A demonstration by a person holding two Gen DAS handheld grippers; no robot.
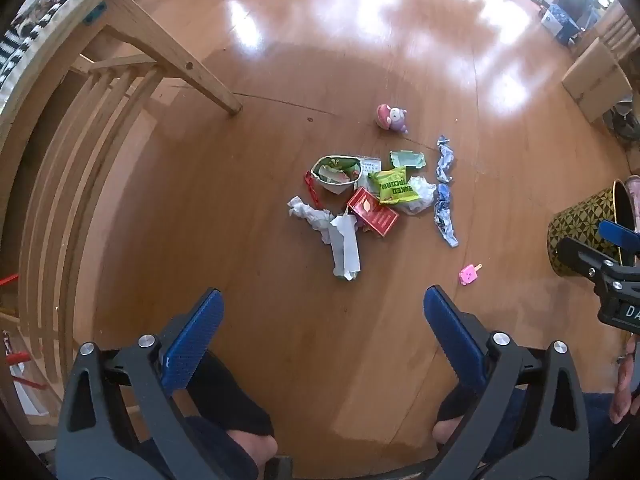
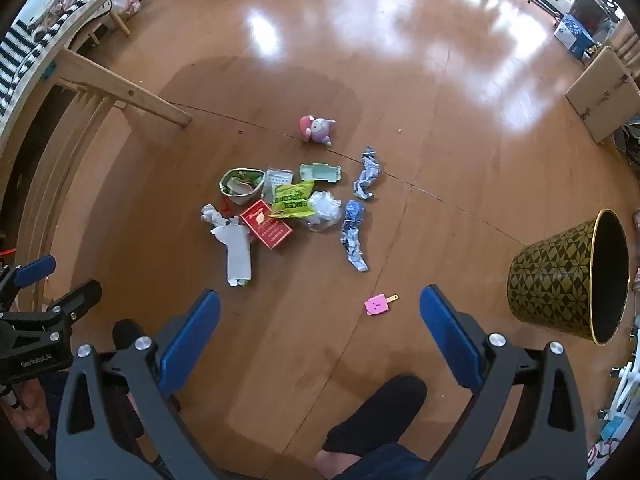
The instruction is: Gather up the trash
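A pile of trash lies on the wooden floor: a red box [image 1: 373, 213] [image 2: 267, 225], a green popcorn bag [image 1: 393, 186] [image 2: 291, 199], crumpled white paper [image 1: 342, 244] [image 2: 236, 248], a clear plastic wad [image 2: 325, 210], a paper bowl [image 1: 335, 172] [image 2: 242, 185], a mint carton piece [image 2: 320, 173] and blue-white wrappers [image 1: 445, 216] [image 2: 354, 236]. A gold-patterned black bin [image 2: 568, 280] [image 1: 580, 232] lies on its side at the right. My left gripper [image 1: 322, 320] is open and empty, above the floor short of the pile. My right gripper [image 2: 320, 320] is open and empty too.
A pink plush toy [image 1: 390, 118] [image 2: 317, 129] sits beyond the pile. A small pink popsicle toy [image 1: 469, 275] [image 2: 378, 304] lies near the bin. A wooden chair [image 1: 132, 64] stands at the left. A cardboard box [image 2: 604, 96] is at the far right. The person's feet show at the bottom.
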